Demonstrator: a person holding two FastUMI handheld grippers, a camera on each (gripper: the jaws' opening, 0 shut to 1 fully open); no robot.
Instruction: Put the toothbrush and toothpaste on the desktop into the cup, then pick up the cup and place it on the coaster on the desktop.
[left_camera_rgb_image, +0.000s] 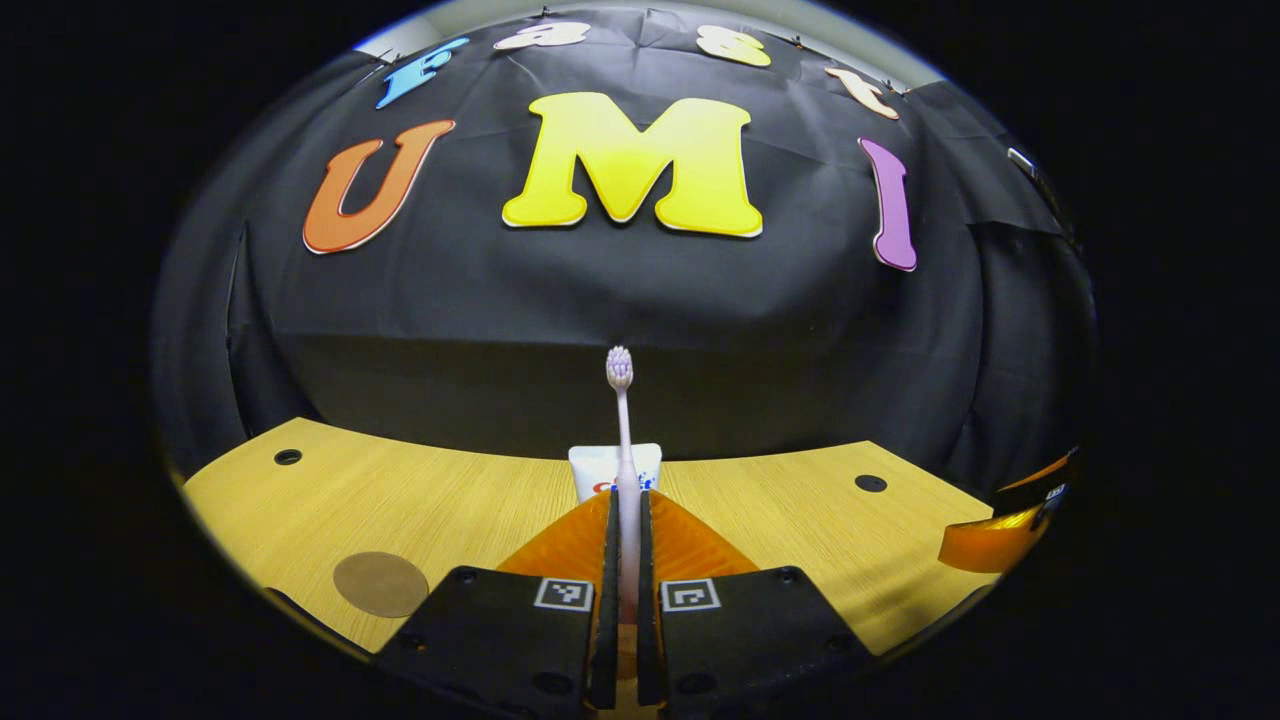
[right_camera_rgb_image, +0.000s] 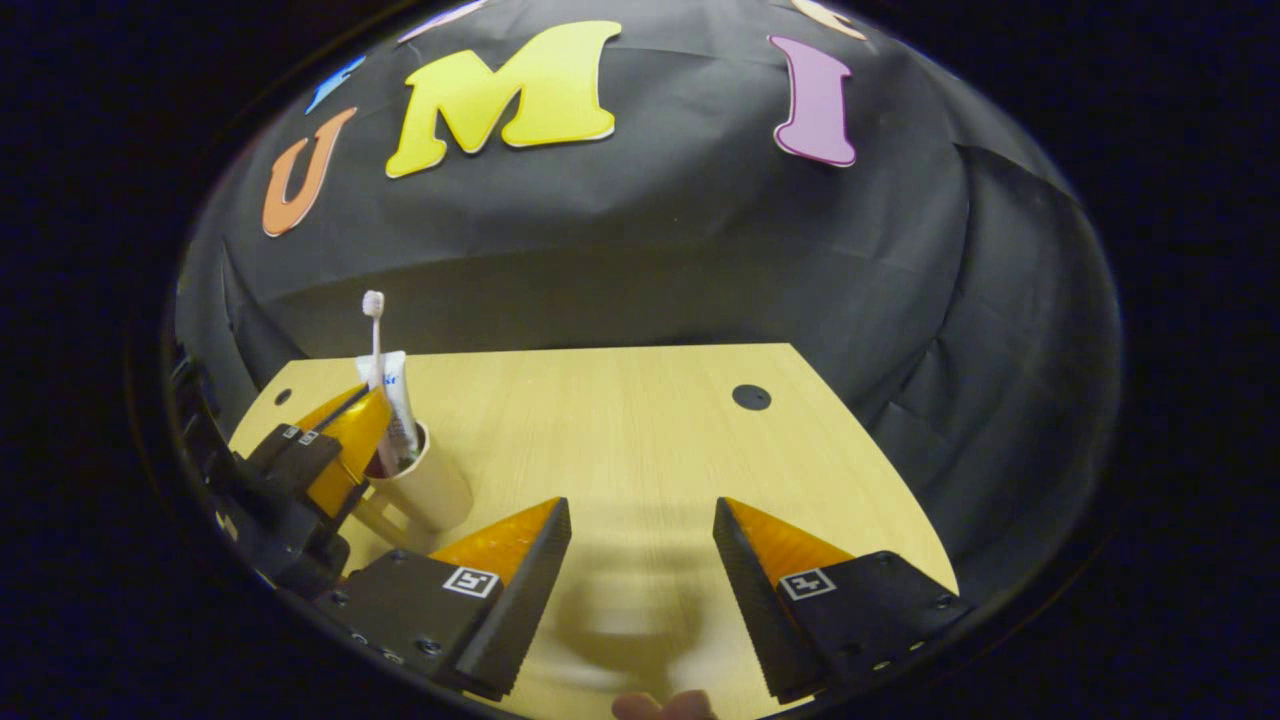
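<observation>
Left gripper: fingers clenched on the toothbrush handle, brush upright, bristles up. Judged reason: held vertical so the handle drops straight into the cup.

Just past the fingertips in the left gripper view, the toothpaste stands with its flat end up, right behind the brush. In the right gripper view the toothpaste sits inside the cup, leaning on the rim; the toothbrush rises beside it, its lower end seemingly in the cup, with the left gripper at the cup's mouth. So the brush looks about to be let go; cup lift not yet done.

Right gripper: released, jaws wide, holding nothing, over bare desk to the right of the cup. Probably waiting clear.

Coaster: flat brown disc on the desk, left of the cup and nearer the camera, nothing on it.

Writing: tube shows red and blue print, too small and half-hidden to read.
</observation>
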